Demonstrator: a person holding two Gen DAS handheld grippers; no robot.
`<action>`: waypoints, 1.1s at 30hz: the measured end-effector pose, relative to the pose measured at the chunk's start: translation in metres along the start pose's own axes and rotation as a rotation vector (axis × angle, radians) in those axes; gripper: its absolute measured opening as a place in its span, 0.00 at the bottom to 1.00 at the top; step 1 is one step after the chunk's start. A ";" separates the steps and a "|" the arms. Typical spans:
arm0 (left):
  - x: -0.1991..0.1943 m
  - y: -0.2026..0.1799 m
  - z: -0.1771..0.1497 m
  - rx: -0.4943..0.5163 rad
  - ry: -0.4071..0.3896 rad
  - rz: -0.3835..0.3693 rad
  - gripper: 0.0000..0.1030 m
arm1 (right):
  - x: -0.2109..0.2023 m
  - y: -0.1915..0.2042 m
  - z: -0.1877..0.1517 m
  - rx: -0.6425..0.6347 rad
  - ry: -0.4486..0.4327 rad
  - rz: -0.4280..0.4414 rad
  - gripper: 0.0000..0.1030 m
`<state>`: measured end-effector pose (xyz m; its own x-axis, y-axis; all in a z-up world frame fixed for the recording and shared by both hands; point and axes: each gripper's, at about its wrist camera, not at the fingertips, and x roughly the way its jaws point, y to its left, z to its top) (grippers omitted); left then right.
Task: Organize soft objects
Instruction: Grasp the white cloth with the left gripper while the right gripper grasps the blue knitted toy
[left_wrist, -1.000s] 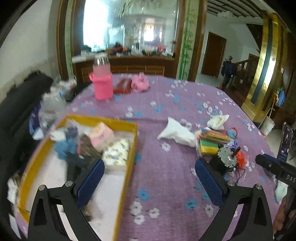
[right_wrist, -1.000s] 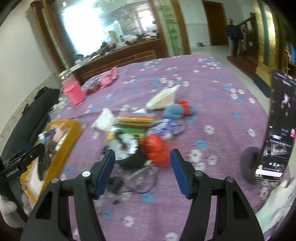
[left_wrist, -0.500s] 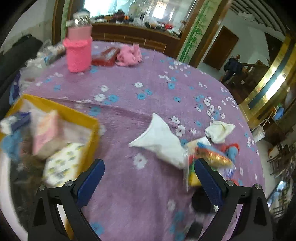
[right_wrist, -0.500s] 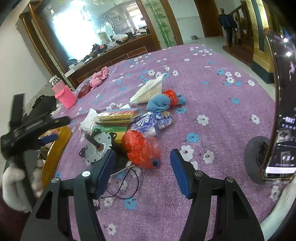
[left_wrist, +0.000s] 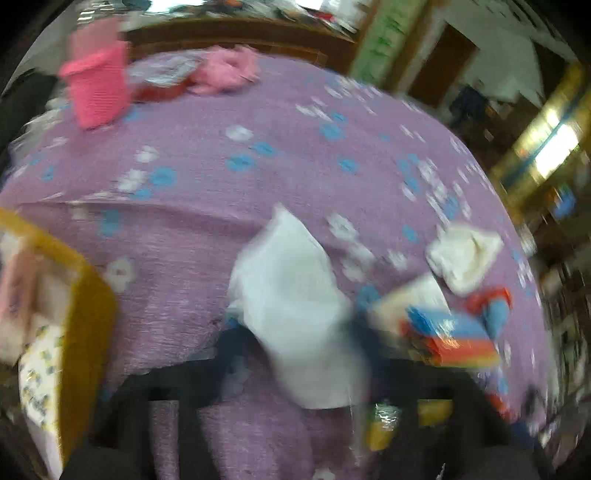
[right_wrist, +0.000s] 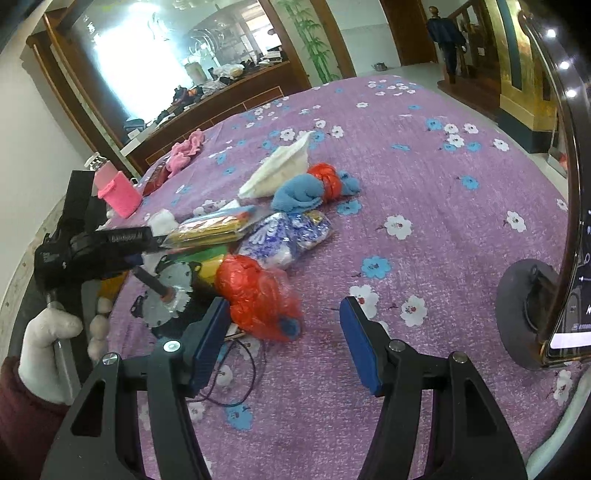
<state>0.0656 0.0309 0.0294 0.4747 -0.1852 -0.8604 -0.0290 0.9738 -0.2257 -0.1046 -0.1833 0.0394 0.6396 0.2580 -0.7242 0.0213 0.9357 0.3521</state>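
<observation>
The left gripper (left_wrist: 295, 354) has just been closing on the white cloth (left_wrist: 291, 291); next comes lifting it to the tray (left_wrist: 85, 332). The right gripper (right_wrist: 280, 332) waits open.

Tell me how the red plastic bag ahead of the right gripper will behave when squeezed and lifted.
Its thin, crinkled film suggests the red plastic bag will probably crumple and sag. It looks puffy and partly see-through, so it is likely light. The glossy film may slip in a loose grip.
</observation>
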 end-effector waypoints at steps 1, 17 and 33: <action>-0.003 -0.002 -0.001 0.022 -0.014 -0.006 0.18 | 0.000 -0.002 0.000 0.004 -0.004 -0.004 0.59; -0.107 0.025 -0.073 0.182 -0.023 -0.070 0.33 | -0.002 -0.007 -0.002 0.030 -0.016 -0.003 0.58; -0.065 0.042 -0.099 0.058 -0.092 -0.115 0.57 | -0.005 -0.001 0.063 0.137 0.043 0.004 0.59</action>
<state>-0.0531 0.0708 0.0303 0.5508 -0.2853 -0.7843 0.0792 0.9534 -0.2912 -0.0594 -0.2006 0.0796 0.6064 0.2741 -0.7464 0.1253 0.8940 0.4301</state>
